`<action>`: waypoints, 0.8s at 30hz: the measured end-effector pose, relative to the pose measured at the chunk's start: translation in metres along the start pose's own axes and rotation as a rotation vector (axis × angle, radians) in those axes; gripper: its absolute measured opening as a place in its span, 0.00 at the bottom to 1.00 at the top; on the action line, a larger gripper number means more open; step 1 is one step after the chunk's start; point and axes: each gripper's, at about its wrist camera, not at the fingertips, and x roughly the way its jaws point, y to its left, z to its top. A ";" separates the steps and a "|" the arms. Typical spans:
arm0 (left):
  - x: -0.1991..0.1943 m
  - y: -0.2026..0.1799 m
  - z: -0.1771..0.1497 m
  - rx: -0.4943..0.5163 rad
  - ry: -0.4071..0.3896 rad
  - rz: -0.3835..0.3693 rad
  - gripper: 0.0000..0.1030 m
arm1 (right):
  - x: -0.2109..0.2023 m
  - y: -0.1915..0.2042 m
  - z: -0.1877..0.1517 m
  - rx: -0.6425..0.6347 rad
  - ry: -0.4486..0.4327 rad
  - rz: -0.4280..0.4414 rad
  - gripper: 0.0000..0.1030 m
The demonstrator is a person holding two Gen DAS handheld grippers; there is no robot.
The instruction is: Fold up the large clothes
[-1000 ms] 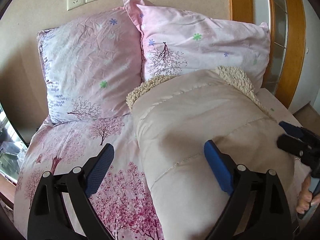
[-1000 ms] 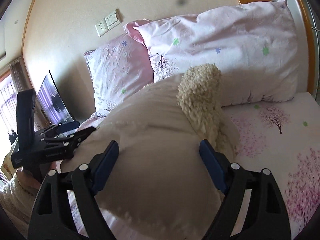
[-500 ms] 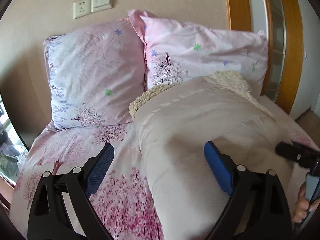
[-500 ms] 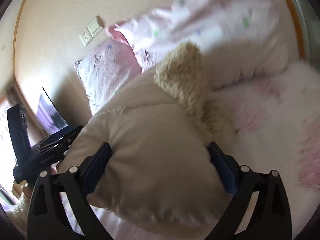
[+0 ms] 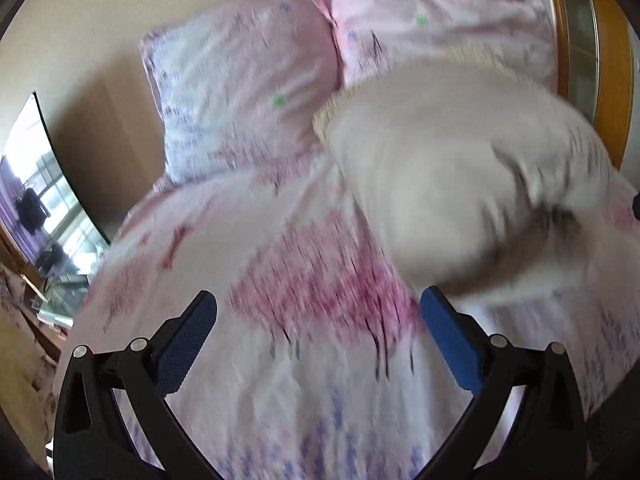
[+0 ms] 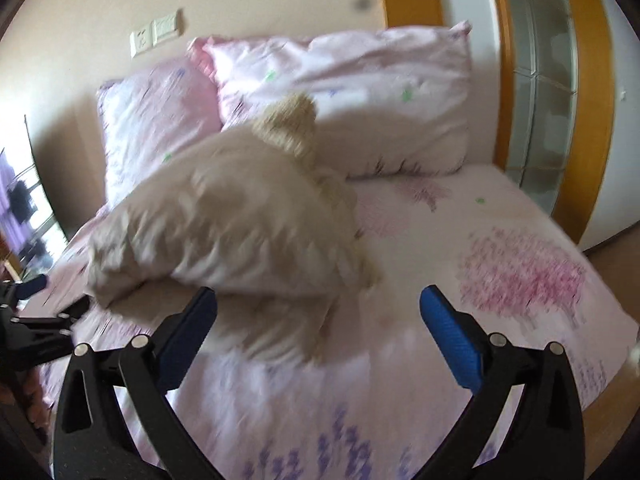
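In the left wrist view, the left gripper (image 5: 318, 312) stood with its blue-padded fingers wide apart, holding nothing, above the pink floral bedsheet (image 5: 248, 264). The bulky cream padded coat with a fleecy beige collar (image 5: 452, 184) lay bunched on the bed's right side, its collar end against the two pink floral pillows (image 5: 248, 92) propped at the beige wall. A dark curved monitor (image 5: 36, 192) stood at the left. The picture was motion-blurred.

In the right wrist view, the right gripper (image 6: 318, 312) was likewise spread and empty, near the coat (image 6: 240, 232) heaped on the sheet (image 6: 500, 272) before the pillows (image 6: 360, 92). The left gripper (image 6: 36, 320) showed at the left edge.
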 end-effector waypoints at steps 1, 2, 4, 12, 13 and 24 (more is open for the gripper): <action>0.000 -0.002 -0.004 -0.002 0.015 -0.004 0.99 | 0.000 0.002 -0.003 -0.002 0.017 0.004 0.98; 0.000 -0.005 -0.007 -0.005 0.040 -0.008 0.99 | 0.000 0.005 -0.006 -0.006 0.037 0.007 0.98; 0.000 -0.009 -0.014 -0.018 0.073 -0.017 0.99 | 0.001 0.013 -0.011 -0.034 0.086 0.001 0.98; 0.002 -0.023 -0.019 -0.025 0.173 -0.080 0.99 | 0.020 0.034 -0.027 -0.114 0.268 -0.048 0.98; 0.003 -0.024 -0.019 -0.027 0.187 -0.093 0.99 | 0.022 0.034 -0.028 -0.114 0.277 -0.050 0.98; 0.003 -0.025 -0.015 -0.056 0.203 -0.124 0.99 | 0.022 0.033 -0.025 -0.110 0.266 -0.056 0.98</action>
